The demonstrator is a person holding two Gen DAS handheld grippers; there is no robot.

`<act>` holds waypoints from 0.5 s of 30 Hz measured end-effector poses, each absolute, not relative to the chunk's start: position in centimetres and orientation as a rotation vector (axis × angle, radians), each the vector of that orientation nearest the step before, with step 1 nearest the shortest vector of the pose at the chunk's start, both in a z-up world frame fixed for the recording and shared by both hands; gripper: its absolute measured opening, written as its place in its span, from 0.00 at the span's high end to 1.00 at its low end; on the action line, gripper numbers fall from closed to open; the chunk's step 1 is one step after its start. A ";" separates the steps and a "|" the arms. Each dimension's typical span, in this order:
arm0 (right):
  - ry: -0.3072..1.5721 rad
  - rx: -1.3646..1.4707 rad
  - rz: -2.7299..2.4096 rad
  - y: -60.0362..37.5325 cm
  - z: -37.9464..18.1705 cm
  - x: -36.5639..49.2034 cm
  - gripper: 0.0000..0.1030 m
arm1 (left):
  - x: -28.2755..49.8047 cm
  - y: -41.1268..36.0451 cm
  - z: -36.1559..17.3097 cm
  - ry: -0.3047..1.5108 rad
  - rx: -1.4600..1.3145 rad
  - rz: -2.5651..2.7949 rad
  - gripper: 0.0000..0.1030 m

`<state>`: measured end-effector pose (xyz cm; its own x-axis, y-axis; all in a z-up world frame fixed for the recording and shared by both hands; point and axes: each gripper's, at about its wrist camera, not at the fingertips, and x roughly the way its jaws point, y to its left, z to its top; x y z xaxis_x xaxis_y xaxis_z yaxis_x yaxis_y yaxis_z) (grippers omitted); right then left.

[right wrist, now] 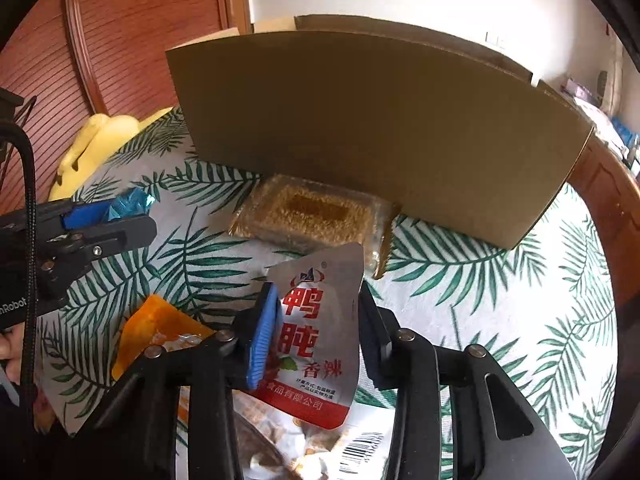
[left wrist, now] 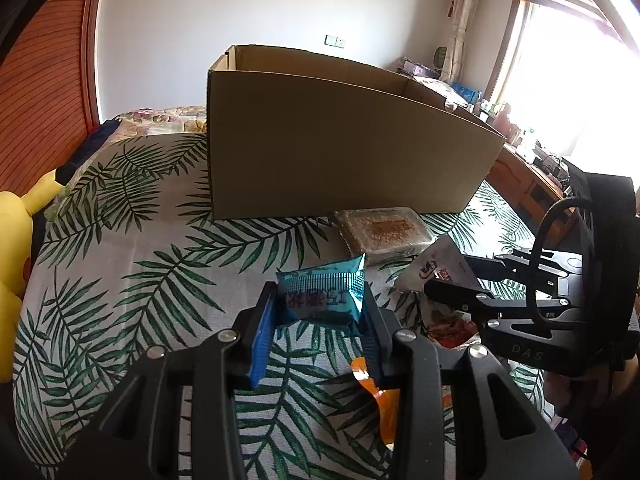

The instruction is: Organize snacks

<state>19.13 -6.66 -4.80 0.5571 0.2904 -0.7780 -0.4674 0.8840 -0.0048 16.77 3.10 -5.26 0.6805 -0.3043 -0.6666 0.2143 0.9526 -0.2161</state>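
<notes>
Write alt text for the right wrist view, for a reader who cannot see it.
The right gripper holds a silver and red snack pouch above a leaf-print cloth, facing a tall cardboard box. A clear-wrapped brown snack block lies at the box's base; the left gripper pinches a blue packet.

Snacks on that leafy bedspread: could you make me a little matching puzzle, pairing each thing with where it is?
Things:
1. blue packet
2. silver pouch
3. clear-wrapped cake
4. orange packet

Places:
A. lying against the cardboard box
B. between the fingers of the right hand-held gripper
C. lying on the bedspread below both grippers
D. between the fingers of the left hand-held gripper

Pairs: 1-D, 2-B, 3-A, 4-C
</notes>
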 end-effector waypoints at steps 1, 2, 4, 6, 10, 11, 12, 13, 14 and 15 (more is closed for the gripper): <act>0.873 -0.215 0.454 -6.8 -4.8 19.1 0.64 | 16.7 3.0 -5.2 0.769 -0.122 -0.293 0.65; 0.868 -0.210 0.454 -7.0 -4.7 19.0 0.65 | 16.7 2.9 -5.2 0.768 -0.120 -0.293 0.65; 0.855 -0.207 0.453 -7.1 -4.5 18.8 0.66 | 16.7 2.7 -5.1 0.769 -0.119 -0.294 0.64; 0.839 -0.192 0.459 -7.5 -4.0 18.6 0.69 | 16.7 2.6 -5.1 0.770 -0.117 -0.295 0.64; 0.805 -0.164 0.468 -8.1 -2.5 18.3 0.93 | 16.8 2.2 -5.0 0.768 -0.113 -0.298 0.64; 0.806 -0.161 0.478 -8.2 -2.3 18.3 0.94 | 16.9 2.1 -5.0 0.768 -0.112 -0.299 0.64; 0.804 -0.172 0.484 -8.1 -2.1 18.2 0.95 | 16.9 2.0 -4.9 0.767 -0.111 -0.300 0.64; 0.803 -0.180 0.486 -8.1 -2.1 18.2 0.95 | 16.9 1.9 -4.9 0.766 -0.109 -0.301 0.64; 0.802 -0.180 0.489 -8.0 -2.1 18.1 0.95 | 16.9 1.9 -4.9 0.765 -0.109 -0.302 0.64; 0.799 -0.173 0.495 -8.1 -2.0 18.1 0.96 | 16.9 1.8 -4.8 0.764 -0.108 -0.302 0.64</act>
